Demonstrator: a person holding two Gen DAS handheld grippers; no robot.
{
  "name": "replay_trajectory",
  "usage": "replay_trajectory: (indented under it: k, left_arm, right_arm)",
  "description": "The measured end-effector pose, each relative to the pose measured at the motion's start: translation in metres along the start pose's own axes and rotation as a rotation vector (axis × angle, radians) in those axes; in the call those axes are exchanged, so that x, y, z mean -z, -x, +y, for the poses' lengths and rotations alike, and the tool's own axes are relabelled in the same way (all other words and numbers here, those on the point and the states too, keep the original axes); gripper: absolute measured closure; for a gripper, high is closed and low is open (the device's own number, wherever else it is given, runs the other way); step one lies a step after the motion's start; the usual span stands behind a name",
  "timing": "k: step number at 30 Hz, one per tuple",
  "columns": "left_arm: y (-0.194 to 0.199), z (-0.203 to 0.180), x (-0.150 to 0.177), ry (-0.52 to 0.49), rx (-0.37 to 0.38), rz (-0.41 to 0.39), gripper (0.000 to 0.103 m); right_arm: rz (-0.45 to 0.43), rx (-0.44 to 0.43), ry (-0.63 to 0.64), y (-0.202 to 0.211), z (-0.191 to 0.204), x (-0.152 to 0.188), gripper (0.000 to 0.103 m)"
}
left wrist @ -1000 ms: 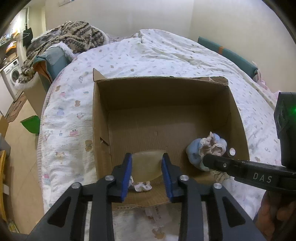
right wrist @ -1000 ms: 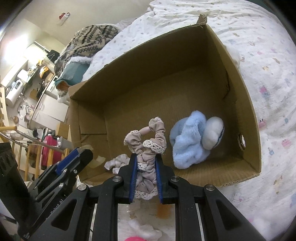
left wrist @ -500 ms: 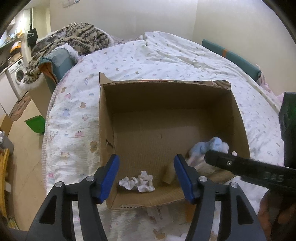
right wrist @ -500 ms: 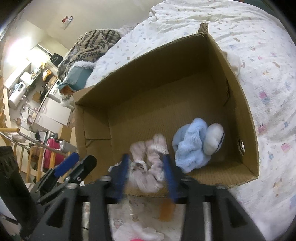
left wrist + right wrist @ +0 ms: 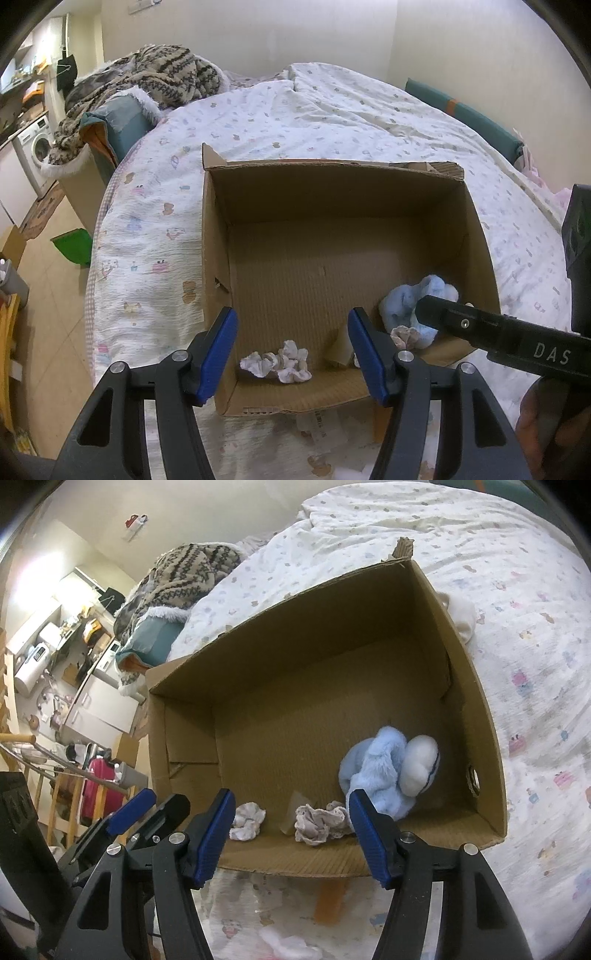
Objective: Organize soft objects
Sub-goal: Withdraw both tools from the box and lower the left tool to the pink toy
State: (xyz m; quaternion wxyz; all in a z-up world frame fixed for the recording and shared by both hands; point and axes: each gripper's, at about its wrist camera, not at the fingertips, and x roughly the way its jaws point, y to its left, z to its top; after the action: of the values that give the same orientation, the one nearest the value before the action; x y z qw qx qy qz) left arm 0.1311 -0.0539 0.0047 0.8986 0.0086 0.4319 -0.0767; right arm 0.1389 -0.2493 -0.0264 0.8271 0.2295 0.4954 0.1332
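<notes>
Now three soft things are seen inside the brown cardboard box (image 5: 476,686): a fluffy blue toy (image 5: 384,771), a beige frilly cloth (image 5: 319,821) and a white crumpled cloth (image 5: 246,820). Both jaws are spread wide, with nothing held. More white bits are left on the bed (image 5: 517,590).

Pale walls (image 5: 258,33), tiled floor (image 5: 48,280), bed (image 5: 332,110) under printed quilt, washing machine (image 5: 37,146) at left.

Both grippers are black plastic with silver screws; the left gripper (image 5: 291,350) and the right gripper (image 5: 291,830) carry blue ribbed pads (image 5: 365,834). White "DAS" lettering marks the right gripper's side.
</notes>
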Motion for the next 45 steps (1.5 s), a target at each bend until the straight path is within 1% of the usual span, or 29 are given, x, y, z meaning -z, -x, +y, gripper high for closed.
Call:
replay_trajectory:
  k: [6,9,11,16,20,23,30,33,36,39,41,45]
  left_arm:
    - [0.009,0.003,0.0,0.009,-0.005,-0.003,0.044]
    - [0.019,0.007,0.006,0.016,-0.003,0.001,0.044]
    - [0.027,0.011,0.011,0.019,0.004,0.004,0.044]
    - [0.039,0.012,0.026,0.017,-0.008,0.013,0.044]
    - [0.051,0.01,0.035,0.006,-0.021,0.001,0.044]
    - [0.057,0.01,0.042,0.008,-0.026,0.001,0.044]
    - [0.062,0.016,0.059,0.035,-0.036,0.035,0.044]
    - [0.06,0.019,0.069,0.06,-0.025,0.072,0.044]
    - [0.052,0.017,0.082,0.073,0.002,0.131,0.044]
    - [0.038,0.007,0.096,0.073,0.063,0.234,0.044]
    - [0.027,-0.005,0.109,0.05,0.122,0.318,0.044]
    - [0.015,-0.028,0.129,0.004,0.177,0.407,0.044]
  right_arm:
    - [-0.015,0.003,-0.003,0.008,0.0,0.0,0.035]
    - [-0.021,0.005,-0.004,0.015,0.0,0.003,0.035]
    - [-0.023,0.013,0.002,0.019,0.0,0.007,0.036]
    - [-0.025,0.033,0.041,0.032,0.006,0.018,0.036]
    - [-0.033,0.048,0.074,0.042,0.01,0.028,0.036]
    - [-0.029,0.052,0.074,0.047,0.009,0.036,0.036]
    - [-0.016,0.079,0.079,0.053,0.009,0.052,0.036]
    - [-0.003,0.098,0.062,0.055,0.006,0.061,0.036]
    - [0.015,0.107,0.032,0.055,0.001,0.069,0.036]
    - [0.033,0.109,0.008,0.052,-0.003,0.071,0.036]
    - [0.035,0.114,0.002,0.051,-0.005,0.071,0.036]
    - [0.045,0.117,-0.012,0.048,-0.008,0.07,0.036]
